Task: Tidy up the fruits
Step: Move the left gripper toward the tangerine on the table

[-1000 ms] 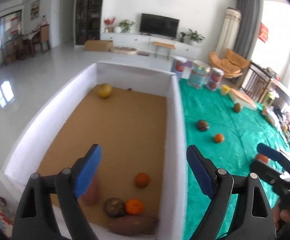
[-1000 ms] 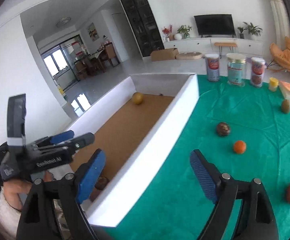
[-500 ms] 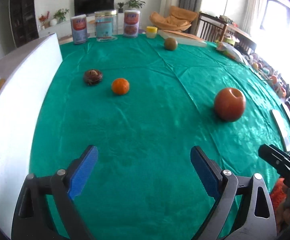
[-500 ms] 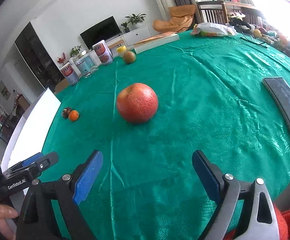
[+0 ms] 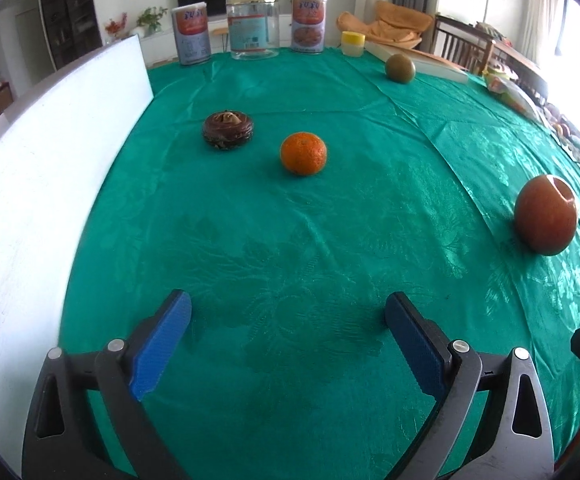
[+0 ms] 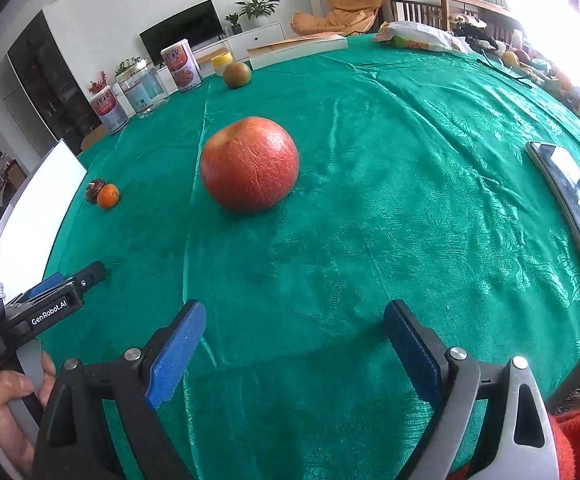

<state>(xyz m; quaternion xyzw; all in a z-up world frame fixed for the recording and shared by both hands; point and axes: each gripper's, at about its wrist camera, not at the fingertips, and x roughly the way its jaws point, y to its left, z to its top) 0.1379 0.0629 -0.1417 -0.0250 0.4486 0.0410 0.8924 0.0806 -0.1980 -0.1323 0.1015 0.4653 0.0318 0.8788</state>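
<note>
On the green tablecloth lie a small orange, a dark brown flat fruit, a greenish-brown round fruit and a large red apple. My left gripper hovers low over bare cloth well short of the orange; its jaws are opening with nothing between them. In the right wrist view the apple sits just ahead of my right gripper, which is open and empty. The orange and dark fruit lie far left there. The left gripper shows at the left edge, held by a hand.
The white box wall runs along the left. Two tins and a glass jar stand at the table's far edge beside a yellow cup and a book. A phone lies at right.
Both grippers swung right from the white box onto the green cloth and dropped lower. The left gripper's jaws spread wider. The apple and orange now loom closer than half a second ago.
</note>
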